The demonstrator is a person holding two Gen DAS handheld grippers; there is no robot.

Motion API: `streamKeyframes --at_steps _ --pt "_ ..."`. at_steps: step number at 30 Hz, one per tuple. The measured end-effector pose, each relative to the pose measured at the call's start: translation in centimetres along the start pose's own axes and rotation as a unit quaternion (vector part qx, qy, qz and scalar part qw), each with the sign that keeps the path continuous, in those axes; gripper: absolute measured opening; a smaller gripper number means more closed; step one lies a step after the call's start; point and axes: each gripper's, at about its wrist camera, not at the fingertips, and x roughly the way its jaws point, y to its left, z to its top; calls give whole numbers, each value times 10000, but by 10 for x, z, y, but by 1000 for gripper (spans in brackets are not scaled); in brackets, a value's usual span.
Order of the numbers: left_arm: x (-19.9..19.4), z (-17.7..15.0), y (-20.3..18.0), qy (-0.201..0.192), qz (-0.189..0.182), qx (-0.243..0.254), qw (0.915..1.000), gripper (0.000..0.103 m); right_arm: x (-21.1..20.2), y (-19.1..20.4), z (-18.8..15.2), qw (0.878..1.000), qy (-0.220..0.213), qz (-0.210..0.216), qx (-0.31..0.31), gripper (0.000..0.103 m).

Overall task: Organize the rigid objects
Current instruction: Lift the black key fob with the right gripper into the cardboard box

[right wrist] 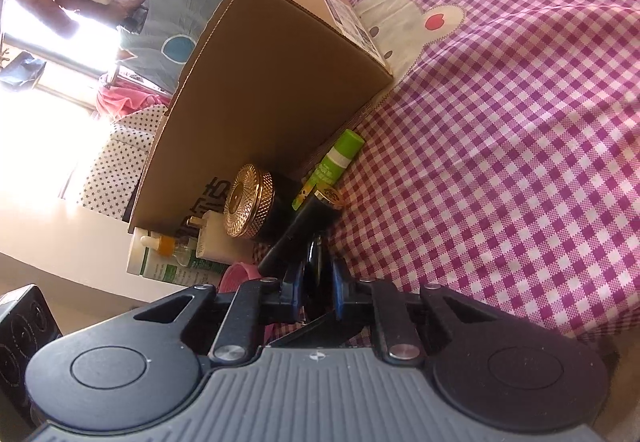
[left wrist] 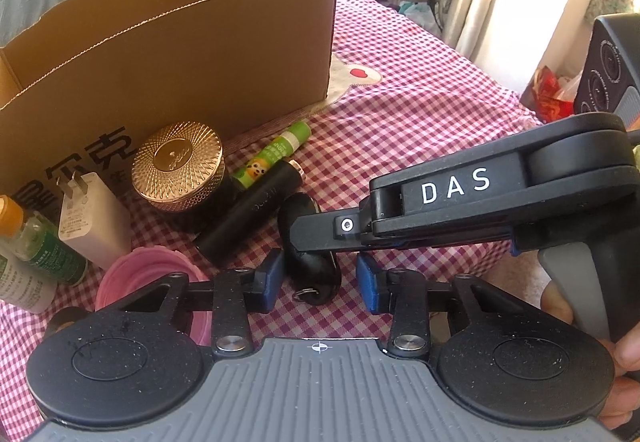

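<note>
Clearly the right gripper (right wrist: 316,282) has its fingers pinching the black key fob (left wrist: 308,254), a smooth, rounded pebble shape with a small metal ring, lying on the checked cloth (left wrist: 420,122) near the cardboard box (left wrist: 200,42). Its slick curved shell could squirt out of the pads when lifted. The left gripper (left wrist: 320,278) has its fingers spread, straddling the fob, and could bump it. The black tube (left wrist: 248,214) touches the fob and may roll; the ribbed gold-lidded jar (left wrist: 178,166) sits just behind.
</note>
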Motion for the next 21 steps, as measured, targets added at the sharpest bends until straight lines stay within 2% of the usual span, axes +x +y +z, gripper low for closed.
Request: streamKeyframes --at_steps 11,17,21 --pt "-35 -2 -12 -386 -33 80 9992 37 -40 21 -8 9990 -350 32 -289 17" --pt "-74 7 -11 -877 72 87 9961 37 -60 65 -5 9942 -643 135 -856 17" --pt "-103 22 1 -1250 327 26 9916 37 -63 104 12 9871 -732 362 -1379 17"
